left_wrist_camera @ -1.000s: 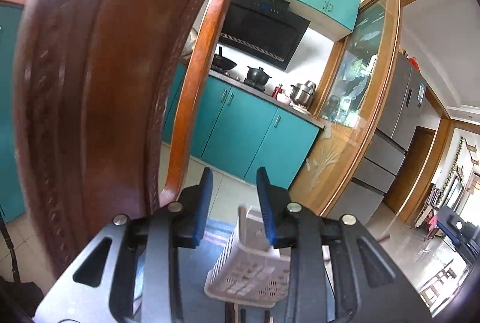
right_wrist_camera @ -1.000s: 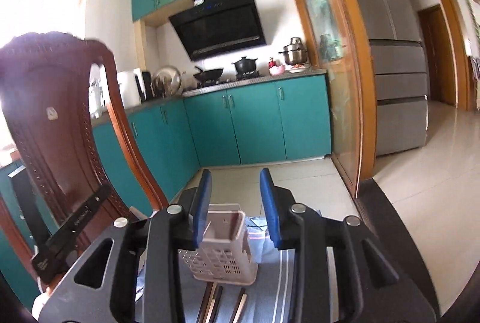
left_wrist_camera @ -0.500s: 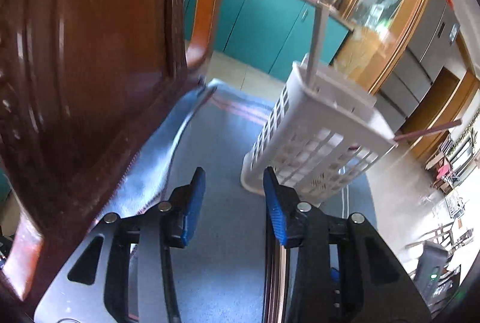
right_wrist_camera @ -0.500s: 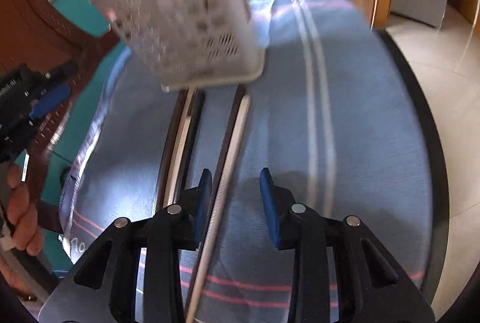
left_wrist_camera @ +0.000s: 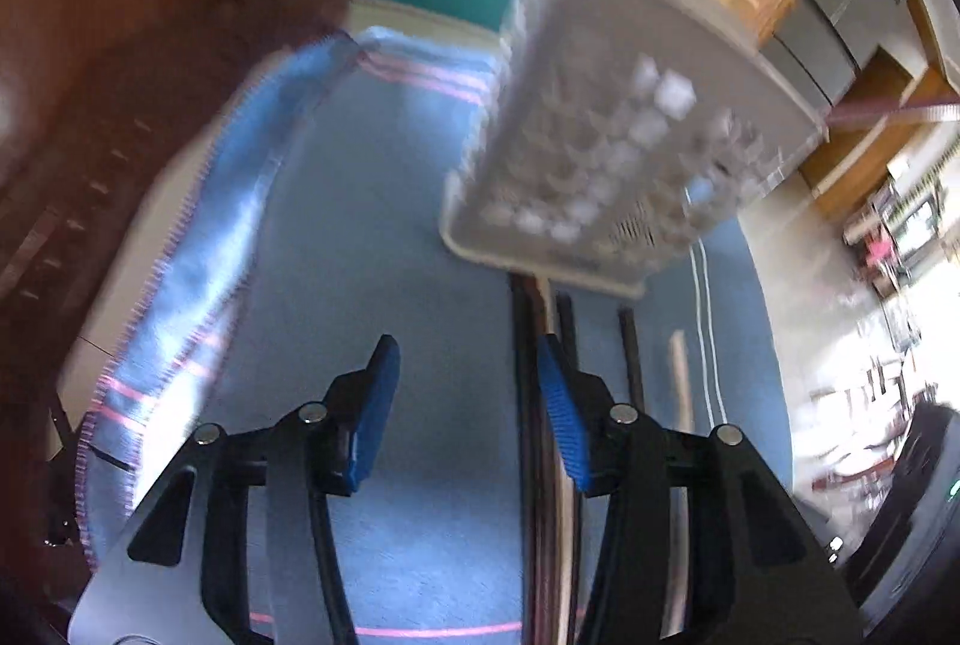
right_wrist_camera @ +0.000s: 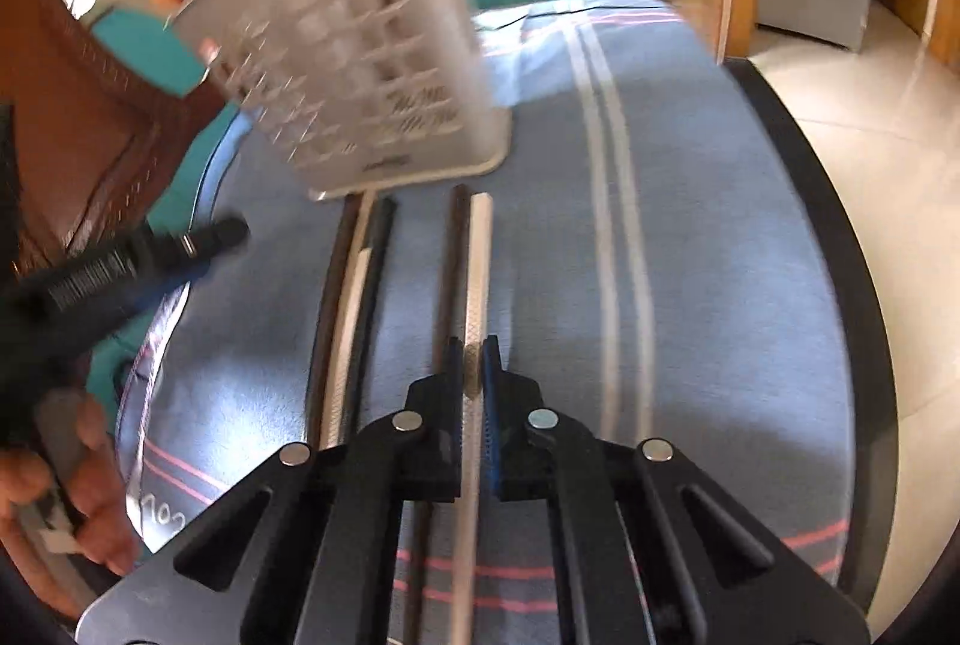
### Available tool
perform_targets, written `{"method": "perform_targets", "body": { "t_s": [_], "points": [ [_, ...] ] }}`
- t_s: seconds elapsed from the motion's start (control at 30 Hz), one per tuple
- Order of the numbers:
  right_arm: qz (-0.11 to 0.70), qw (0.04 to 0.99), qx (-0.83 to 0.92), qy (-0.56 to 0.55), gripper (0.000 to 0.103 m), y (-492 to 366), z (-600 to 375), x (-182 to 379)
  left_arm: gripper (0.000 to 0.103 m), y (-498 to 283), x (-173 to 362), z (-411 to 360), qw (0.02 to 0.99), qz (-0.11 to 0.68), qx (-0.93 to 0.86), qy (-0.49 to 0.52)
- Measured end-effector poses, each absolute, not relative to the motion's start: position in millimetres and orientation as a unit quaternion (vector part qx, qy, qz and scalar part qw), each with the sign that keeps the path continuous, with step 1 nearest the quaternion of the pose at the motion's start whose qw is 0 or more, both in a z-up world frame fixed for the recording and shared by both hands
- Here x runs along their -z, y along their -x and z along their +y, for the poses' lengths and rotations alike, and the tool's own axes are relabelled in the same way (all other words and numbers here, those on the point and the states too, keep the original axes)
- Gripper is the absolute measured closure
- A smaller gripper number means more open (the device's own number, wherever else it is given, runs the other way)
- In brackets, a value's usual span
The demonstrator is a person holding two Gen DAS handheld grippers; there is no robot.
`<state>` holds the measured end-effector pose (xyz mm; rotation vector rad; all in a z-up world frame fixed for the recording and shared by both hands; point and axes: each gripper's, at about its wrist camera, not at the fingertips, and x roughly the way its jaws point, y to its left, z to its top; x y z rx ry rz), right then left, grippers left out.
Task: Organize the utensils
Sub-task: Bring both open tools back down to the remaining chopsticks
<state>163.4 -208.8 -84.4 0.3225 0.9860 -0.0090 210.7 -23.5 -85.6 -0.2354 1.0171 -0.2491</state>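
In the right wrist view the right gripper (right_wrist_camera: 473, 368) sits at lower centre, its blue-padded fingers (right_wrist_camera: 491, 381) drawn together and clamped on a long white chopstick with a cross-hatched surface (right_wrist_camera: 478, 261), which lies lengthwise on the blue towel with white and pink stripes (right_wrist_camera: 708, 285) covering the bench. Just left of it lies a dark brown chopstick (right_wrist_camera: 451, 255), and farther left a cluster of three more sticks (right_wrist_camera: 354, 297), dark, white and black, packed side by side. Their far ends reach the base of a white perforated plastic utensil basket (right_wrist_camera: 360, 81) standing in the upper left of the frame. In the left wrist view the left gripper (left_wrist_camera: 465, 387) hangs at lower centre with its fingers well apart and nothing between them; the basket (left_wrist_camera: 606, 147) appears upper right of centre, blurred, apparently with a stick or two poking from its top. A carved brown wooden chair back (left_wrist_camera: 120, 63) fills the upper left there.
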Motion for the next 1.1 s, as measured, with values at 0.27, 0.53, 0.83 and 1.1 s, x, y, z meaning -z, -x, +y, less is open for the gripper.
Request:
{"method": "perform_targets", "body": {
  "t_s": [0.27, 0.53, 0.83, 1.1],
  "points": [
    [0.468, 0.866, 0.027, -0.176, 0.096, -149, -236, 84, 0.058, -208, 111, -57, 0.846, 0.513, 0.136, 0.049],
    [0.471, 0.865, 0.018, -0.173, 0.096, -149, -231, 87, 0.090, -211, 114, -47, 0.844, 0.513, 0.153, 0.045],
    [0.476, 0.860, 0.029, -0.181, 0.096, -146, -238, 90, 0.082, -226, 101, -13, 0.840, 0.518, 0.141, 0.081],
    [0.478, 0.860, 0.029, -0.176, 0.084, -148, -236, 93, 0.071, -224, 106, -24, 0.837, 0.523, 0.143, 0.071]
  ]
}}
